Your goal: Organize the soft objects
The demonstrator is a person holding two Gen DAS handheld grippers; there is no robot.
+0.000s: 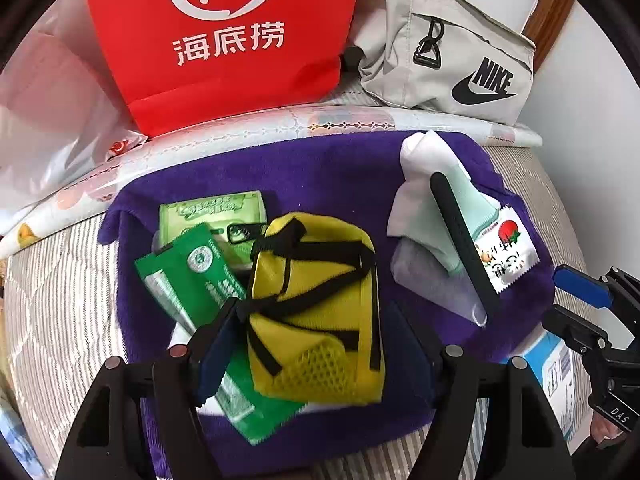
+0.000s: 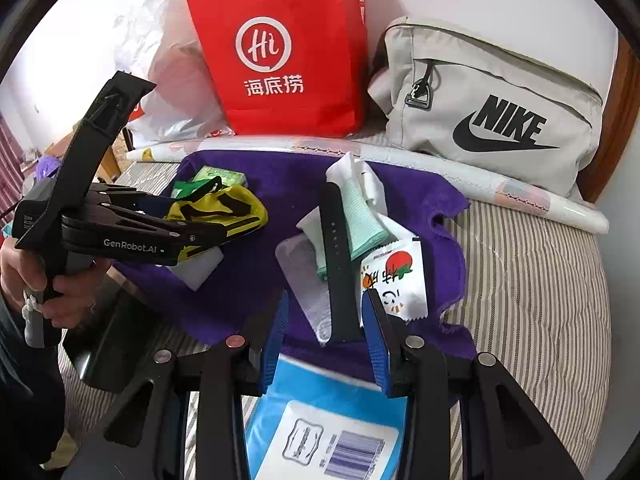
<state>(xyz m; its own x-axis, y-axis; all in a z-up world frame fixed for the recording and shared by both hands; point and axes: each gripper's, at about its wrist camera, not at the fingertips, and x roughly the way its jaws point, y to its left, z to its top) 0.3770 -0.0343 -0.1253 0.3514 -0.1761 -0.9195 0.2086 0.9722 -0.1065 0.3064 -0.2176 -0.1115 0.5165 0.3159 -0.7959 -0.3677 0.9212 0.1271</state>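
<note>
Yellow with black straps, one small pouch (image 1: 316, 308) lies on the purple towel (image 1: 340, 176) between the fingers of the left gripper (image 1: 316, 344); we see the jaws spread on both sides of it, the pads clear of its cloth, so it is let go. Under and beside the pouch we count two green sachets (image 1: 192, 276) and one light green packet (image 1: 216, 212). On the towel's other half lies a second heap: one black strap (image 2: 340, 256) with punched holes, one mint sock (image 2: 364, 224), one white cloth (image 2: 352, 176), one clear plastic case (image 2: 304, 276) and one white snack packet (image 2: 400, 280) with a strawberry picture; its writing we cannot read. The right gripper (image 2: 324, 340) hangs over this heap, its blue pads parted round the strap's end; whether they press on it we cannot tell. Below it lies one blue box (image 2: 320, 400) with a barcode label. Behind the towel stand one red paper bag (image 2: 280, 48) printed "Hi" and 海底捞, one grey bag (image 2: 492, 100) marked NIKE, and one white plastic bag (image 2: 168, 60). The left gripper's body reads "GenRobot.AI".
</note>
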